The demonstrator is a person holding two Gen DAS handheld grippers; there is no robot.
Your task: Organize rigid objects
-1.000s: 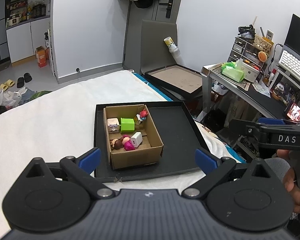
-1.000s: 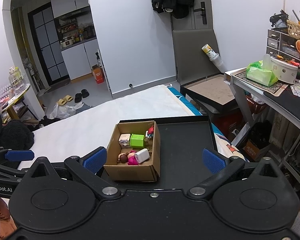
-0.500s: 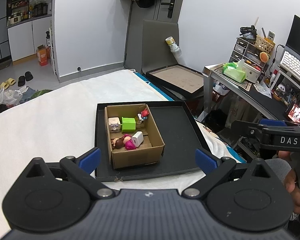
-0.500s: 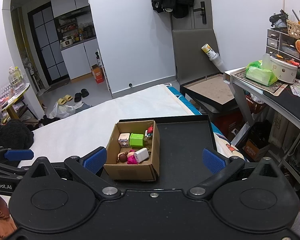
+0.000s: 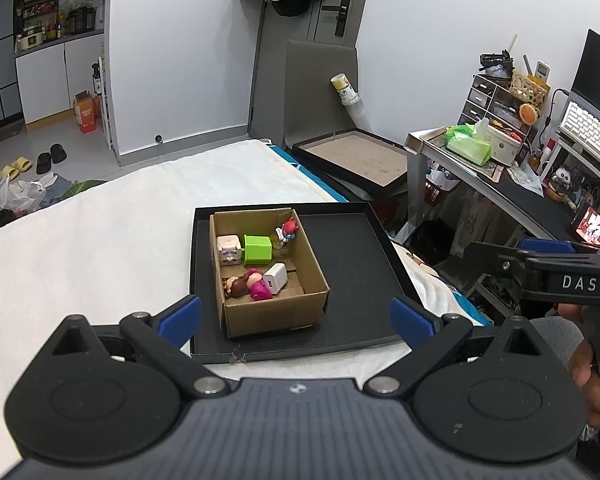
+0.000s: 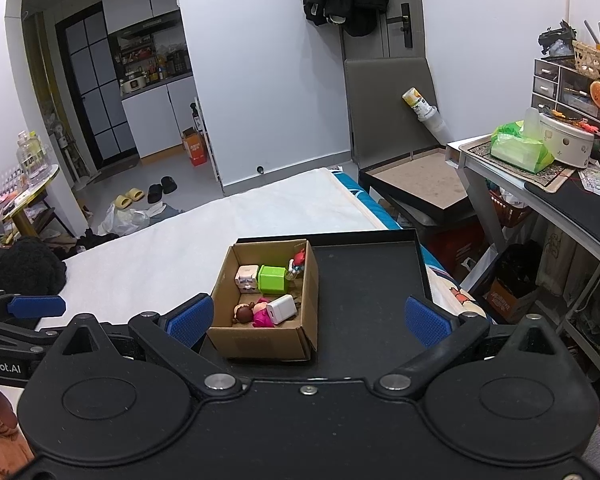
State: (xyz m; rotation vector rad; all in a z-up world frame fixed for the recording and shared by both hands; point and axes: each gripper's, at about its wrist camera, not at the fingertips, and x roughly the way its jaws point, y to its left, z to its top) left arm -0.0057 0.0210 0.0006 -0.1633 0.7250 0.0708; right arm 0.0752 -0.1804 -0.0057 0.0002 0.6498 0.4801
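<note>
The left gripper (image 5: 296,316) has its blue-padded fingers (image 5: 180,318) spread wide with nothing between them, held above the near edge of a black tray (image 5: 356,264). The right gripper (image 6: 308,318) is likewise wide open and empty, its fingers (image 6: 428,322) framing the same tray (image 6: 368,280) from a little further right. In the left wrist view the right gripper shows at the right edge as a dark bar marked DAS, with a hand (image 5: 588,376) below it.

The tray lies on a white bed (image 5: 100,240), near the bed's right edge. A cardboard box (image 5: 268,316) stands in the tray's left half, close to the left rim; the tray's right half is bare. Inside the box, along the far side, sit a white cube (image 5: 229,250), a green cube (image 5: 257,249) just beside it, and a small red and blue figure (image 5: 287,230) in the far right corner. Toward the near side lie a doll in pink (image 5: 248,286) and a white charger (image 5: 275,278) touching it.

Beyond the bed's right edge, another tray with a brown inside (image 5: 356,158) leans by a grey desk (image 5: 496,196) that carries a green tissue pack (image 5: 468,148).
</note>
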